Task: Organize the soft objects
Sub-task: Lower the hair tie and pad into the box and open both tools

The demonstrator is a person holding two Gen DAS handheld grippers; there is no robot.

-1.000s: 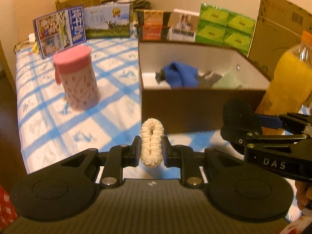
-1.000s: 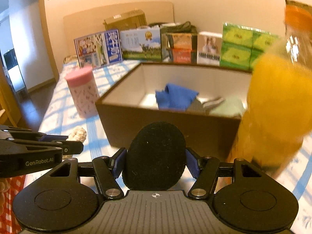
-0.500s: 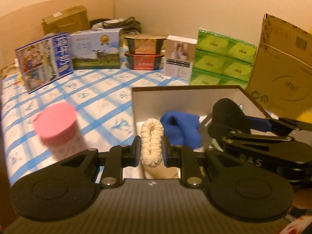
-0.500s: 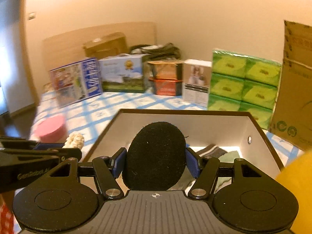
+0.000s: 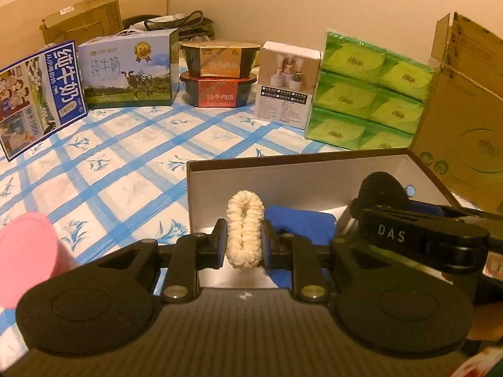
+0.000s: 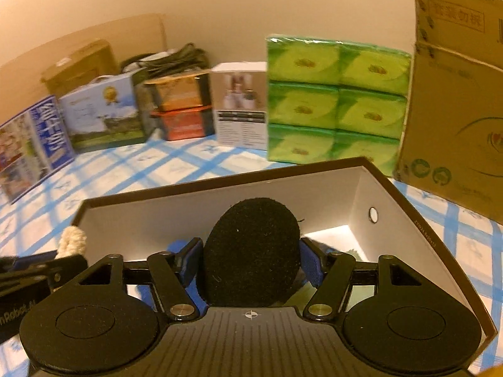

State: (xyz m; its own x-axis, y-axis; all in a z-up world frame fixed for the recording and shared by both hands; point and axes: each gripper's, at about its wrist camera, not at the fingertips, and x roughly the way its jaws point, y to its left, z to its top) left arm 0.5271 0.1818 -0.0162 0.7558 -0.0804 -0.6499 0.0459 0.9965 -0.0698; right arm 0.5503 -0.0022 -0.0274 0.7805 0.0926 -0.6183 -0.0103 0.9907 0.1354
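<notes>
My left gripper (image 5: pixel 244 245) is shut on a cream fluffy scrunchie (image 5: pixel 244 229), held above the near left corner of the brown box (image 5: pixel 283 158). My right gripper (image 6: pixel 251 264) is shut on a black oval pad (image 6: pixel 251 251), held over the same box (image 6: pixel 408 201). A blue cloth (image 5: pixel 301 223) lies inside the box, with grey and green cloths partly hidden behind the right gripper (image 5: pixel 408 226). The scrunchie also shows at the left in the right wrist view (image 6: pixel 72 240).
A pink-lidded cup (image 5: pixel 25 251) stands at the near left. Milk cartons (image 5: pixel 125 69), stacked food tubs (image 5: pixel 220 72), a white box (image 5: pixel 287 81), green tissue packs (image 5: pixel 367 91) and a cardboard box (image 5: pixel 462 110) line the back of the blue-checked table (image 5: pixel 125 157).
Both grippers have risen and moved forward over the box, still holding their objects. The orange juice bottle has dropped out of view and the pink cup has slid to the lower left.
</notes>
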